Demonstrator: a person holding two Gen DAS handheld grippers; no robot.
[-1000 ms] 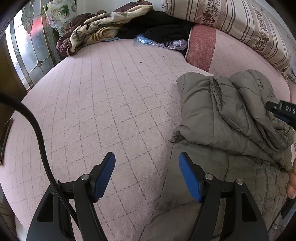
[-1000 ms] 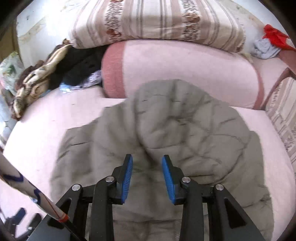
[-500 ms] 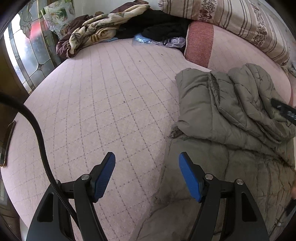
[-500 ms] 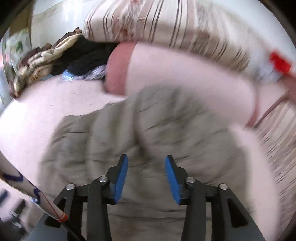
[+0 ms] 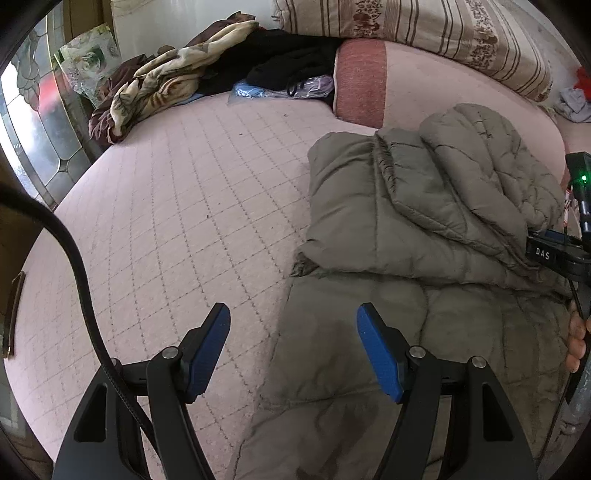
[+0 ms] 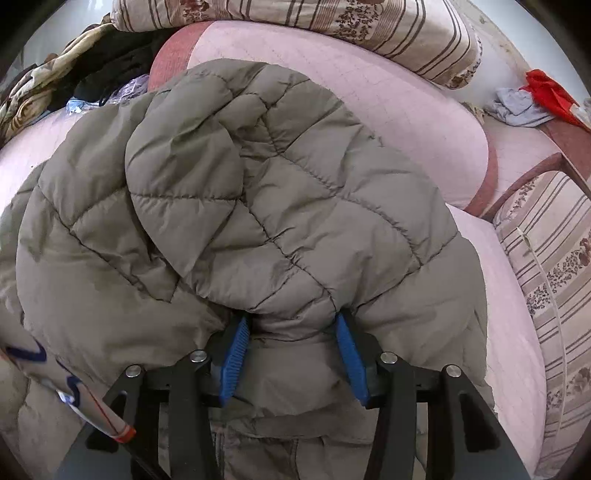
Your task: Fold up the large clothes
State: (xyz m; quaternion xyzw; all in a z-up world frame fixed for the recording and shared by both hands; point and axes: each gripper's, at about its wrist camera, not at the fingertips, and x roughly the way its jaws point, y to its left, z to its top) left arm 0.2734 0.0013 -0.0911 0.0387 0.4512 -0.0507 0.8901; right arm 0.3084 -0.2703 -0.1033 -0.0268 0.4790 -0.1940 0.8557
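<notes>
One olive-grey quilted jacket (image 6: 280,206) is lying on the pink quilted bed (image 5: 177,229), toward its right side as the left wrist view shows it, with its upper part folded over into a puffy bundle on top of the flatter lower part. In the right wrist view the right gripper (image 6: 291,354) is pushing into the near edge of that bundle: a thick fold of padded fabric is sitting between its two blue pads, one pad (image 6: 234,363) at each side of the fold, and they appear to be touching it (the jaws are half spread, not clenched tight). The left gripper (image 5: 295,354) is hovering released, its two blue pads standing wide apart; the left edge of the jacket is lying below the gap, and nothing is caught between them.

At the right edge of the left wrist view, part of the right gripper's black body and a few fingers of one hand (image 5: 577,339) are showing. Two striped floral pillows are resting on the pink bolster (image 6: 388,122) at the head of the bed, one (image 6: 295,18) on top and one (image 6: 554,266) at the right. One heap of crumpled blankets and dark clothes (image 5: 192,77) is piled in the far left corner, beside one stained-glass panel (image 5: 33,122)
</notes>
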